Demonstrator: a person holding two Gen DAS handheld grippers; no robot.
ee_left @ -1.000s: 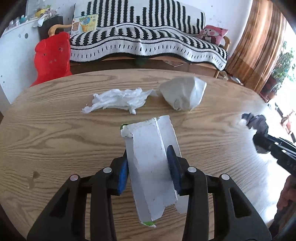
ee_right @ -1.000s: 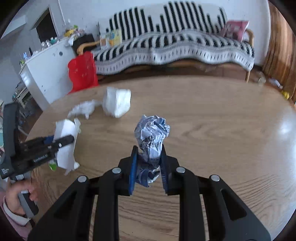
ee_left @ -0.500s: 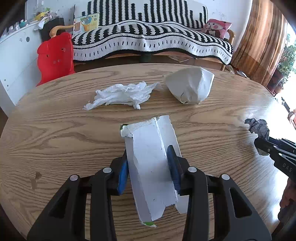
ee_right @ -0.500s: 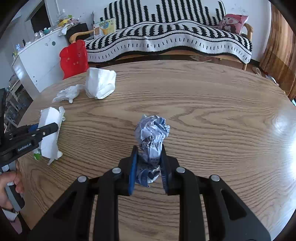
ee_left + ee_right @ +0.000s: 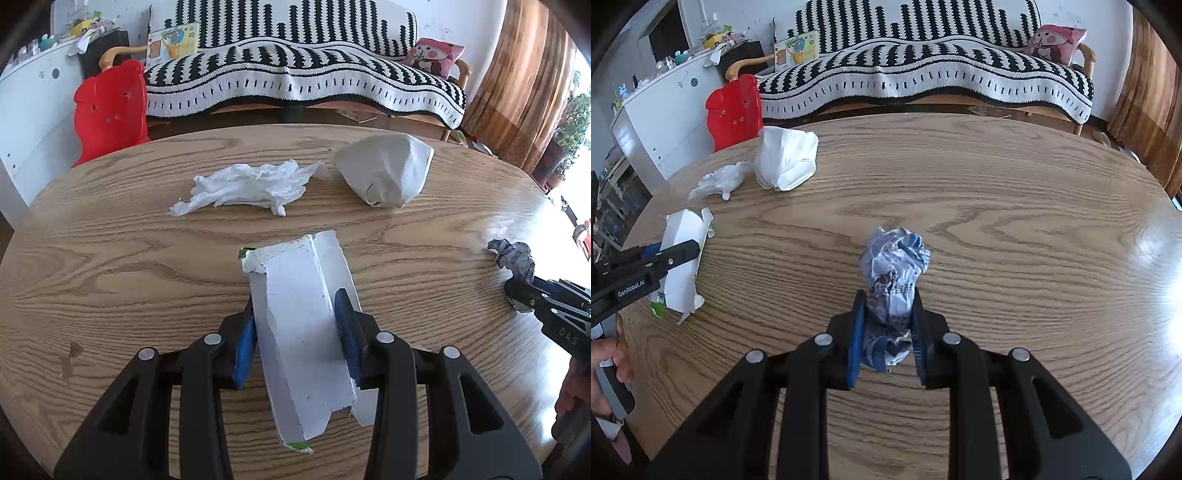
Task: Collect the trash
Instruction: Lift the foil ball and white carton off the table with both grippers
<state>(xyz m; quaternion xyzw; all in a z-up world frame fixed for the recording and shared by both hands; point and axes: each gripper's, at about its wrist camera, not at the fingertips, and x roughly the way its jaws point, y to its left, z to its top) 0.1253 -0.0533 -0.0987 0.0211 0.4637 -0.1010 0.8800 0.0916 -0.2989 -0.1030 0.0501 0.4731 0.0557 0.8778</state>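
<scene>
My left gripper [image 5: 297,321] is shut on a flattened white carton [image 5: 299,332] held above the wooden table [image 5: 110,266]; the carton also shows in the right wrist view [image 5: 681,258]. My right gripper [image 5: 888,325] is shut on a crumpled blue-grey paper ball [image 5: 894,273], also seen at the right in the left wrist view [image 5: 513,256]. On the table's far side lie a crumpled white tissue [image 5: 251,184] and a crumpled white paper bag [image 5: 384,173]; both also show in the right wrist view, the tissue [image 5: 718,181] and the bag [image 5: 786,162].
A red plastic chair [image 5: 109,110] stands behind the table's far left edge. A striped sofa [image 5: 303,81] sits further back, a white cabinet [image 5: 29,110] at left, a brown curtain [image 5: 524,85] at right.
Both grippers have drawn back and risen slightly over the table, each still holding its trash. The tissue and bag have not moved on the table.
</scene>
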